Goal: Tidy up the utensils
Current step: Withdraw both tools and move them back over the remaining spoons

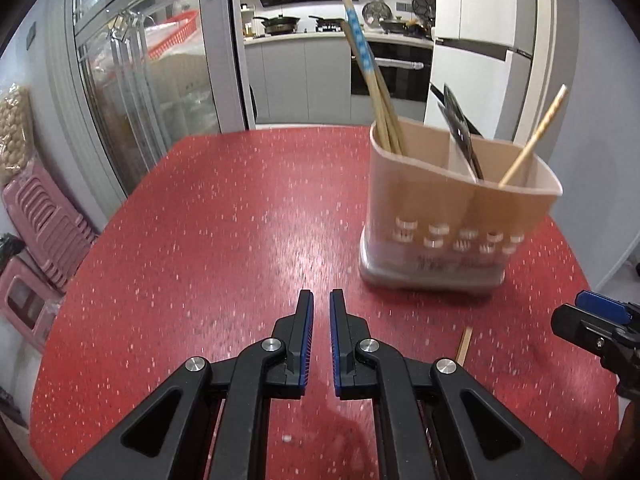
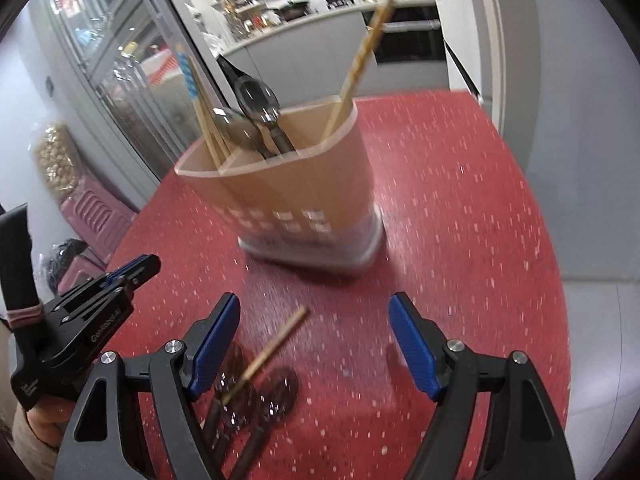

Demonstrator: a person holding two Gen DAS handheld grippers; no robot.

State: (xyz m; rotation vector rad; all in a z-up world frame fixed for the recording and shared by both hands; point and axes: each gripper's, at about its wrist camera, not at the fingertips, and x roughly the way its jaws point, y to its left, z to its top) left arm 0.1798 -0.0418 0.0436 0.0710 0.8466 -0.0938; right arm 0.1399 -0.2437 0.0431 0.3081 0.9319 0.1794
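Observation:
A beige three-part utensil holder (image 1: 460, 208) (image 2: 296, 188) stands upright on the red speckled table (image 1: 200, 240). Its left part holds chopsticks (image 1: 372, 80), the middle holds dark spoons (image 1: 460, 132), and the right holds one chopstick (image 1: 532, 140). A loose chopstick (image 2: 272, 348) lies across several dark spoons (image 2: 280, 392) on the table, just below my right gripper (image 2: 314, 300), which is open and empty. My left gripper (image 1: 321, 296) is shut on nothing over bare table, left of the holder. The loose chopstick's end (image 1: 465, 344) shows in the left wrist view.
Pink plastic stools (image 1: 40, 216) stand beside the table's left edge, below a bag of nuts (image 1: 14, 132). A glass cabinet door (image 1: 140, 80) rises behind the table's far left. The kitchen counter (image 1: 332, 36) lies beyond the far edge.

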